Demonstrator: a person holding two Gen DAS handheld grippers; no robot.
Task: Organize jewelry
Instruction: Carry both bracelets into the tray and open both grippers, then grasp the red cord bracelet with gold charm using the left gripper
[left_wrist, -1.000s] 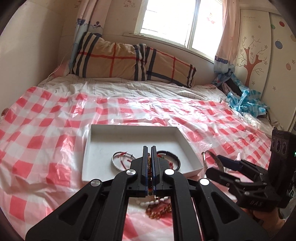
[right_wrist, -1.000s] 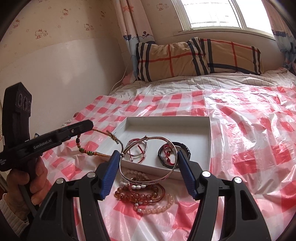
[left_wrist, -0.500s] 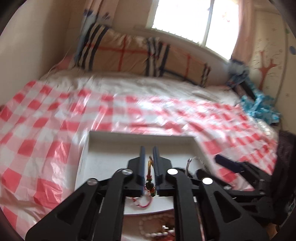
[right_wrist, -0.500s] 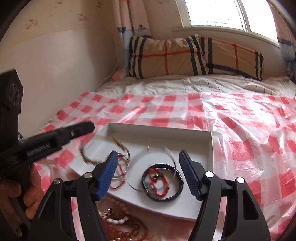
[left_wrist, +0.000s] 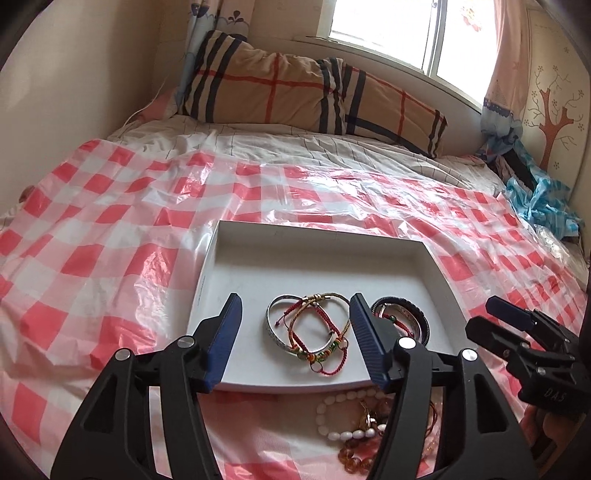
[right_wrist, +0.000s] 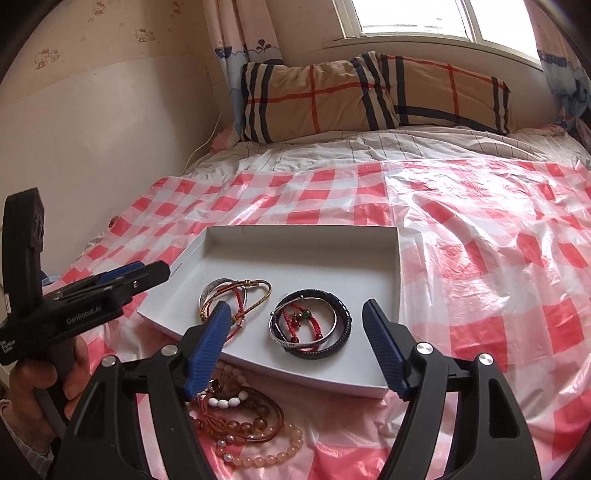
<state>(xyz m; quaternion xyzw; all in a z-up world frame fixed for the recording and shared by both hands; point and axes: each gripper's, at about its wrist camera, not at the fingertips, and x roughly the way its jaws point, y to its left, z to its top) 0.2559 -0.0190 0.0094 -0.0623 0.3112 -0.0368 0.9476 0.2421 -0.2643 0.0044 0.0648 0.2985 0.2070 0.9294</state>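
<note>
Bedroom, daylight through the window, plaid pillow (left_wrist: 310, 96) at the head of a bed spread with red-checked plastic sheet (left_wrist: 110, 229). At centre, on the sheet, a shallow white tray (left_wrist: 314, 254). Inside, toward the near edge, two clusters lying apart: on the left a silver bangle (left_wrist: 275, 334) tangled with red and gold cord bracelets (left_wrist: 328, 347); on the right a dark braided bangle (right_wrist: 340, 325) ringing a thin silver hoop and red cord with beads (right_wrist: 299, 321). Far half of tray bare. Outside, just beside the near rim, a heap of loose beads (right_wrist: 251, 428): white, amber, pale pink strands. Left gripper (left_wrist: 295, 343) spread wide above the left cluster, holding nothing. Right gripper (right_wrist: 295, 350) likewise wide and empty, framing the dark bangle.
</note>
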